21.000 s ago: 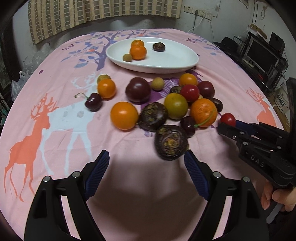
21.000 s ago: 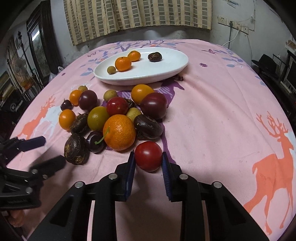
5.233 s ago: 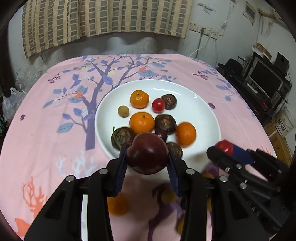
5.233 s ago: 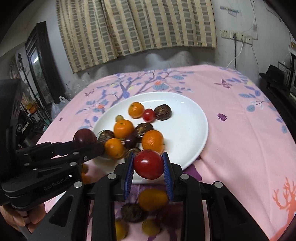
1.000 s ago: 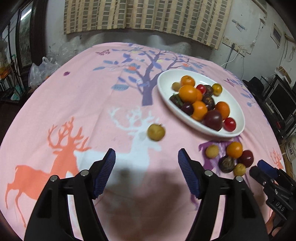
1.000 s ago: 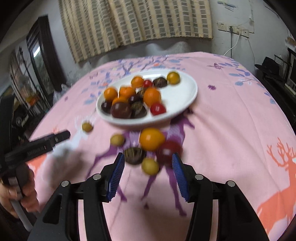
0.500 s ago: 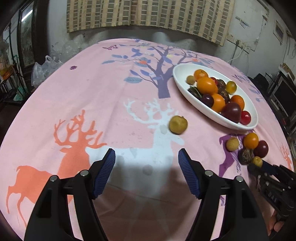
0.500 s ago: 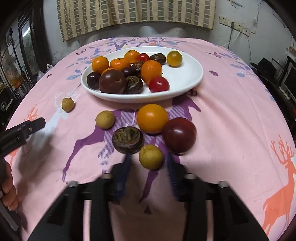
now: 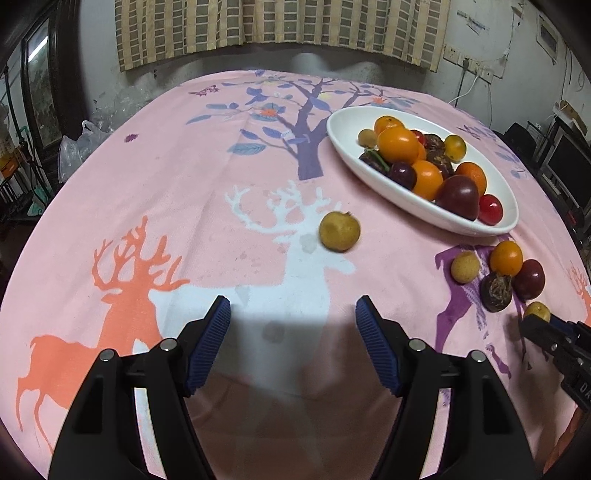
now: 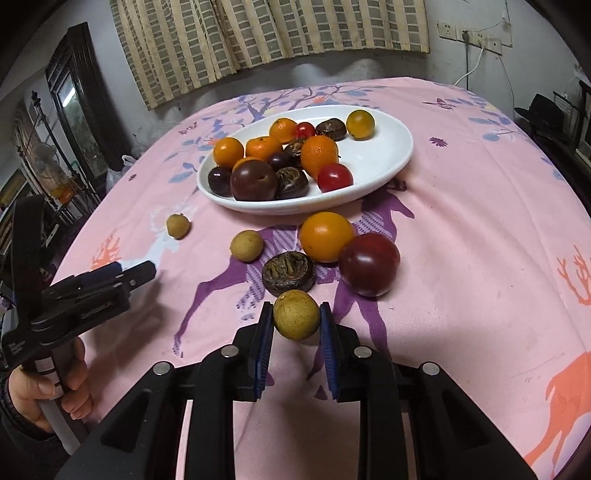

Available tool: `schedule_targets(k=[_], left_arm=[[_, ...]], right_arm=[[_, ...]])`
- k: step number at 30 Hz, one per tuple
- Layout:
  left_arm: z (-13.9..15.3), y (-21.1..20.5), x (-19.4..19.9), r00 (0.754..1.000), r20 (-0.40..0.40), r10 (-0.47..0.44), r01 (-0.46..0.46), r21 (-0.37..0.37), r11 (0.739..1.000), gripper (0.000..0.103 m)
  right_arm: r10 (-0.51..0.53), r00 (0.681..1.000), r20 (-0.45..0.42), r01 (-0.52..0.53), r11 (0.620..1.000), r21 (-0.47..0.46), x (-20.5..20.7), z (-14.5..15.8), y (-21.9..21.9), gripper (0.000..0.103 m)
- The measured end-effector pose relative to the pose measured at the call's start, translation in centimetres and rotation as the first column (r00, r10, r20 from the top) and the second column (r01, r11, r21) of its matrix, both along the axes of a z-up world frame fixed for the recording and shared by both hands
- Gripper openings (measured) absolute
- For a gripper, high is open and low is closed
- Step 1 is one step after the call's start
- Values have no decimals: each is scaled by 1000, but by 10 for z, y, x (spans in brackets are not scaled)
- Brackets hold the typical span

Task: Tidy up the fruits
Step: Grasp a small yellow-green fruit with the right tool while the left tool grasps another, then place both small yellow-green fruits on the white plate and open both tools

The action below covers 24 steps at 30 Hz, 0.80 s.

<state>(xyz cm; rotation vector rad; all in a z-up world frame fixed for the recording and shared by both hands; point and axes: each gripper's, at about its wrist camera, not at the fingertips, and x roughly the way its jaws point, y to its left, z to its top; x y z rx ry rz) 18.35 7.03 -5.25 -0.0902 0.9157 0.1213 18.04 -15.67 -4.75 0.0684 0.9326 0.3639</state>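
Observation:
A white oval plate (image 10: 388,155) (image 9: 343,136) holds several oranges, dark plums and red tomatoes. My right gripper (image 10: 296,321) is shut on a small yellow-brown longan (image 10: 296,319) just above the cloth. Beyond it lie a dark wrinkled fruit (image 10: 289,272), a dark red plum (image 10: 369,264), an orange (image 10: 325,236) and another longan (image 10: 246,245). My left gripper (image 9: 293,332) is open and empty, a lone longan (image 9: 339,231) ahead of it on the white deer print.
The round table has a pink deer-print cloth (image 9: 184,184). A wall and curtain (image 10: 258,33) stand behind. Shelves and clutter lie off the left edge (image 10: 37,166), electronics off the right (image 9: 565,158).
My right gripper has closed on the nearest longan. My left gripper has come nearer the lone longan and stays open.

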Motion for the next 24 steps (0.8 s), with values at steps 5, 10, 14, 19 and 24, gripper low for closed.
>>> schedule_targets(k=[5, 10, 14, 19, 24], left_arm=[[3, -18, 25, 999, -17, -38, 38, 56, 998, 67], [-6, -31, 57, 996, -51, -70, 74, 80, 994, 49], [-6, -31, 61, 996, -51, -76, 78, 57, 995, 29], [14, -35, 41, 996, -6, -92, 92, 33, 995, 29], [57, -54, 25, 983, 81, -167, 167, 4, 986, 29]], right_arm=[[21, 1000, 23, -21, 999, 24, -5, 10, 0, 25], [34, 999, 35, -35, 999, 26, -8, 15, 0, 25], [34, 999, 32, -35, 999, 30, -8, 14, 0, 25], [34, 998, 59, -36, 998, 43, -11, 17, 0, 25], [0, 988, 156, -10, 998, 66, -16, 38, -5, 25]])
